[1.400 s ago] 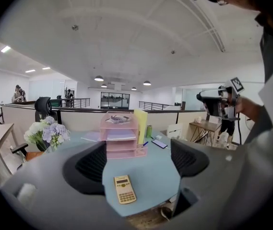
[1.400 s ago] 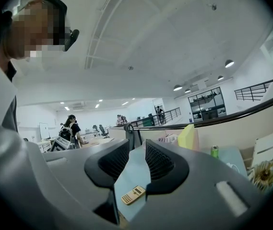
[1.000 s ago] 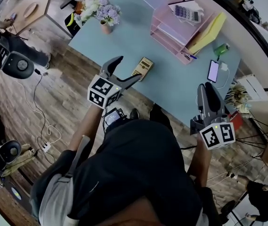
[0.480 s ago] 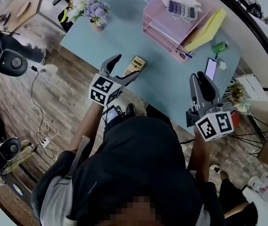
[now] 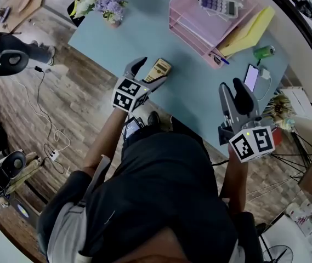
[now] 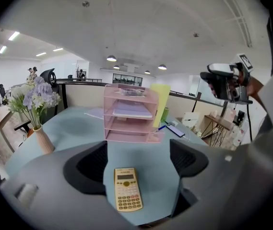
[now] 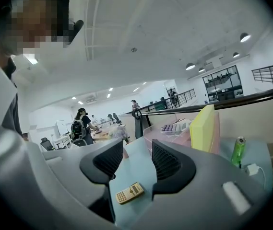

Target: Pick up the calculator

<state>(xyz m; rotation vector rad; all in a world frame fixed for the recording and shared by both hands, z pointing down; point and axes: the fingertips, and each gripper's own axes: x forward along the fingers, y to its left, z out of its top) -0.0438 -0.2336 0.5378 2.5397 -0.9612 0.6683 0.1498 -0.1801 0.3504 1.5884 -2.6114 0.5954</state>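
Hovering over the blue table in the head view, the left gripper straddles the yellow calculator, and the right gripper hangs well apart. Left gripper view: jaws spread wide, calculator lying flat between them, untouched. Right gripper view: jaws opening, nothing between them.

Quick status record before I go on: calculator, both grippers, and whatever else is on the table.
target: yellow calculator, flat on the blue table, near its front edge
left gripper: open, one jaw on each side of the calculator, pads not on it
right gripper: jaws opening, nothing between them, near the phone
second calculator: on top of the pink tray stack
also on table: vase of flowers, green can
status: not yet gripped
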